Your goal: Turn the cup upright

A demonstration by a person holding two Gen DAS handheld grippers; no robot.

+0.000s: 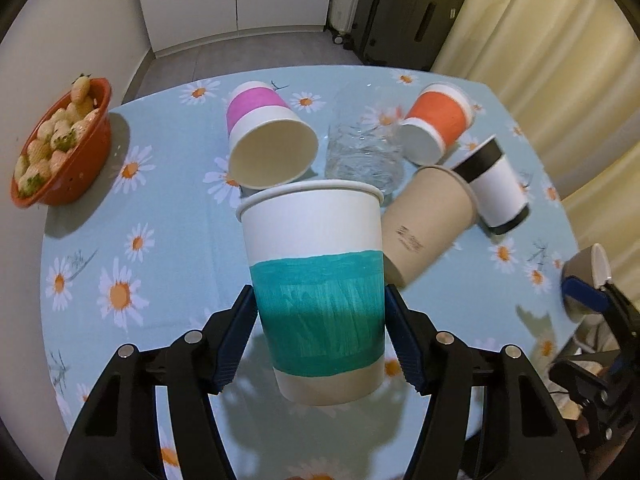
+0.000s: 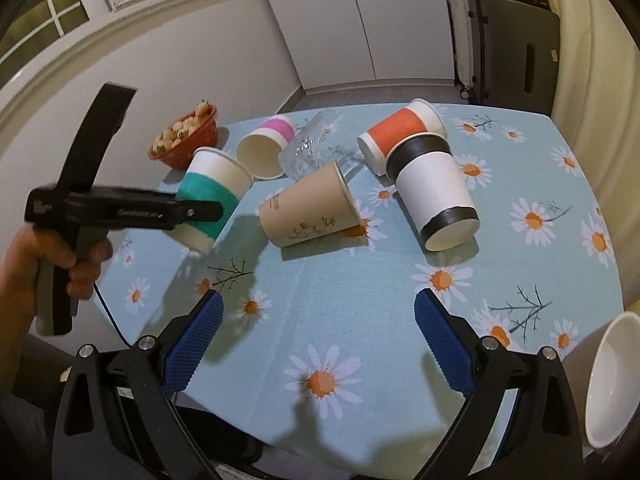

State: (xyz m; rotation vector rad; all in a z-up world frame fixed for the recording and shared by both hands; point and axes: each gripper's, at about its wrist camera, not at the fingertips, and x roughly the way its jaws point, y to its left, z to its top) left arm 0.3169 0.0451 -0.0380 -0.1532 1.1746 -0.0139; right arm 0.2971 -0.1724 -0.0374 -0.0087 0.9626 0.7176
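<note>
My left gripper (image 1: 320, 320) is shut on a white paper cup with a teal band (image 1: 320, 280). It holds the cup above the table, mouth up and tilted a little; the right wrist view shows the cup (image 2: 212, 196) and the left gripper (image 2: 192, 212) over the table's left edge. My right gripper (image 2: 316, 332) is open and empty above the near part of the table. A pink-banded cup (image 1: 268, 136), a brown cup (image 1: 428, 216), an orange-banded cup (image 1: 436, 120) and a black-banded cup (image 1: 496, 184) lie on their sides.
A clear glass (image 1: 364, 156) lies among the cups. A red colander of strawberries (image 1: 60, 144) stands at the far left. A white bowl (image 2: 612, 380) sits at the near right edge. The daisy-print tablecloth (image 2: 360, 288) covers the table. A dark suitcase (image 2: 516, 52) stands behind.
</note>
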